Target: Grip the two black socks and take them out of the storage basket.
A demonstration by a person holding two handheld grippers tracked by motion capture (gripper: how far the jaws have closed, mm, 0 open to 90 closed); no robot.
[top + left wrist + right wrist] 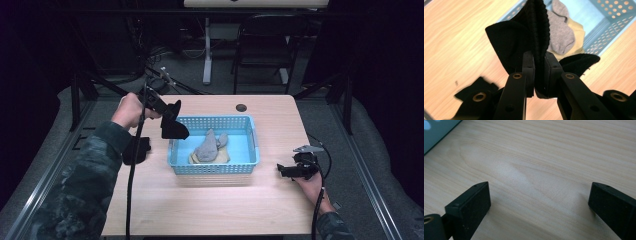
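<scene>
A blue plastic basket [252, 145] stands mid-table with a grey sock [206, 147] lying over a tan sock [222, 159] inside. My left gripper [167, 112] is shut on a black sock [174, 128], which hangs above the basket's left rim. In the left gripper view the jaws [537, 56] pinch the ribbed black sock [534, 32], and beyond it lie the grey sock [562, 35] and the basket [604, 32]. A second black sock [136, 150] lies on the table left of the basket. My right gripper [281, 170] rests open on the wood right of the basket, jaws [540, 195] wide apart with nothing between them.
The wooden table [210, 200] has a round cable hole [241, 107] at its far edge. A corner of the basket [436, 132] shows at the upper left of the right gripper view. A dark chair [265, 45] and a desk leg [207, 50] stand behind the table.
</scene>
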